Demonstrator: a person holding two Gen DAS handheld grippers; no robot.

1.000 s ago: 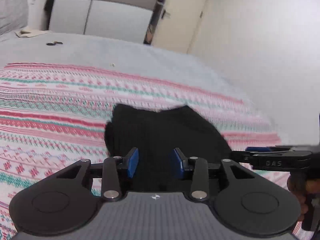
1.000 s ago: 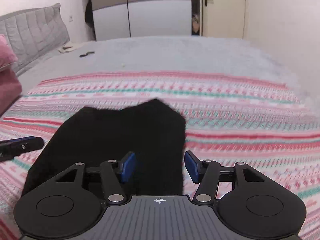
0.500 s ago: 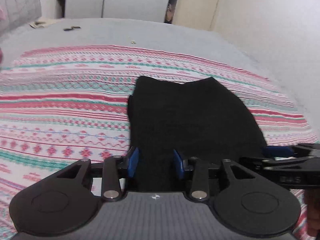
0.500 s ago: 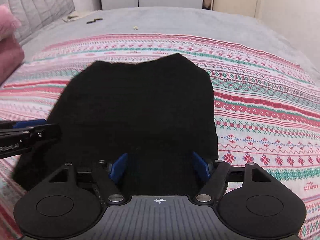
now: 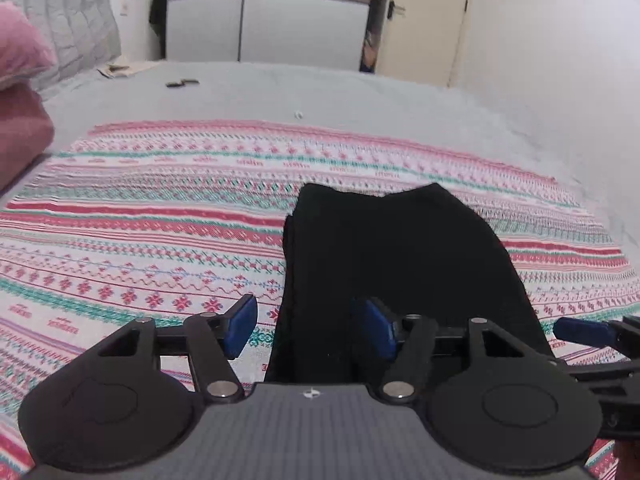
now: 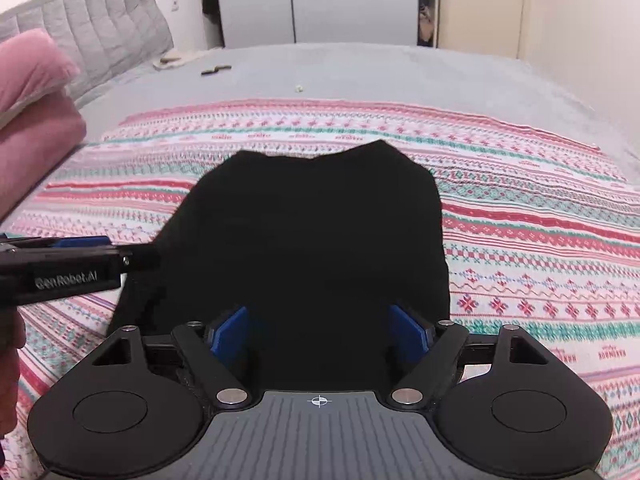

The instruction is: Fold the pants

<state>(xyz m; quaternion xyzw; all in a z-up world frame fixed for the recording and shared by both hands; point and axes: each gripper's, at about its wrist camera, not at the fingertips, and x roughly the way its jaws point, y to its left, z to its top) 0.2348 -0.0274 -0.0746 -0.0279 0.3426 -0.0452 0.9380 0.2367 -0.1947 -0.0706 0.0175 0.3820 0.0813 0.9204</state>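
Black pants (image 5: 400, 264) lie folded into a compact pile on the striped blanket (image 5: 140, 220). My left gripper (image 5: 310, 322) hovers over their near left edge. Its jaws are opening; the cloth's edge lies between the blue pads (image 5: 240, 324), which do not press on it. In the right wrist view the pants (image 6: 312, 232) fill the middle. My right gripper (image 6: 320, 330) is over their near edge, its jaws opening wide, with cloth below and no grip. The left gripper's fingers (image 6: 80, 258) reach in from the left beside the pile.
The blanket (image 6: 540, 240) covers a grey bed sheet (image 5: 320, 92). A pink pillow (image 5: 20, 92) and a grey padded headboard (image 6: 100, 40) are at the left. Small dark objects (image 5: 182, 83) lie far back. A wardrobe (image 5: 280, 12) and a door (image 6: 480, 4) stand behind.
Both pairs of jaws have spread wider and let go of the black cloth. Both grippers have drawn back and the pants now lie settled on the blanket.
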